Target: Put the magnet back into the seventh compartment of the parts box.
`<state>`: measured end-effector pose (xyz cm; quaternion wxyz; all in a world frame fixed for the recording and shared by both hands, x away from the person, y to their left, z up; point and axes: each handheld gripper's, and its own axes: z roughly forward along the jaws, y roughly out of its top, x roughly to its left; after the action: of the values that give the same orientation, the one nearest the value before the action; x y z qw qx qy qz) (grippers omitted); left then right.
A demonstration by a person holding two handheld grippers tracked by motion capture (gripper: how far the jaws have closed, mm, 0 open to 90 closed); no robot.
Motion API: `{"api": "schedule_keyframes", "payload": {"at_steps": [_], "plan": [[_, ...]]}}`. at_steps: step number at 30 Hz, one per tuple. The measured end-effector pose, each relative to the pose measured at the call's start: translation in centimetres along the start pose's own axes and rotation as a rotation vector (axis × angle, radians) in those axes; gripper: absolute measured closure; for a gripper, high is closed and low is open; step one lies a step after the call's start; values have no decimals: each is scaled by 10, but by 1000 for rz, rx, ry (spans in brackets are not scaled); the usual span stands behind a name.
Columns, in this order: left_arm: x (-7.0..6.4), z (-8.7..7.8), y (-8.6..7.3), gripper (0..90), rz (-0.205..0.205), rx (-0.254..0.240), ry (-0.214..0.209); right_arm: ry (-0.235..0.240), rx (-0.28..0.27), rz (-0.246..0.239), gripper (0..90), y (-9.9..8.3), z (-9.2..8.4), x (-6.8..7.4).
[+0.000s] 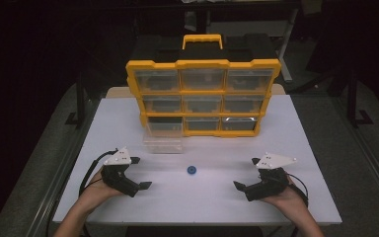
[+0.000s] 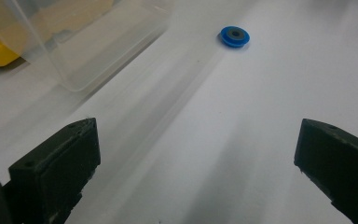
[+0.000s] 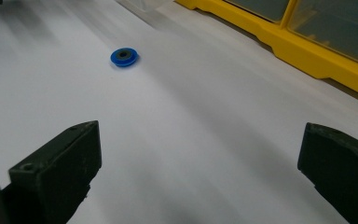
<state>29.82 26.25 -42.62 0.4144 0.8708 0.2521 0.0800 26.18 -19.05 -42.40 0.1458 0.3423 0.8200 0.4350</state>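
High view: one blue disc point(image 1: 192, 170) between two grippers, left point(image 1: 139, 173) and right point(image 1: 245, 173), jaws apart, empty.

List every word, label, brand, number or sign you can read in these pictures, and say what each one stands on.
None can be read.
Yellow plastic organiser case with clear drawers: no legible label or brand.
Small blue round disc with a dark centre: no marking visible.
Clear plastic drawer lying on the table: plain.
White table top: plain.
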Motion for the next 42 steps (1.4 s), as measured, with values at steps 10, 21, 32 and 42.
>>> {"api": "schedule_keyframes", "payload": {"at_steps": [10, 21, 32, 42], "plan": [[-1, 0, 0, 1, -10, -15, -11, -10, -10, 3, 0, 0, -1, -2], [1, 0, 0, 1, -8, -22, -10, -4, -16, 14, 0, 4, 2, -4], [0, -1, -1, 1, -7, -19, -6, 14, -19, 19, 0, 11, 9, -5], [-2, 0, -1, 2, -15, -13, -19, 22, -24, 20, 0, 14, 13, -7]]}}
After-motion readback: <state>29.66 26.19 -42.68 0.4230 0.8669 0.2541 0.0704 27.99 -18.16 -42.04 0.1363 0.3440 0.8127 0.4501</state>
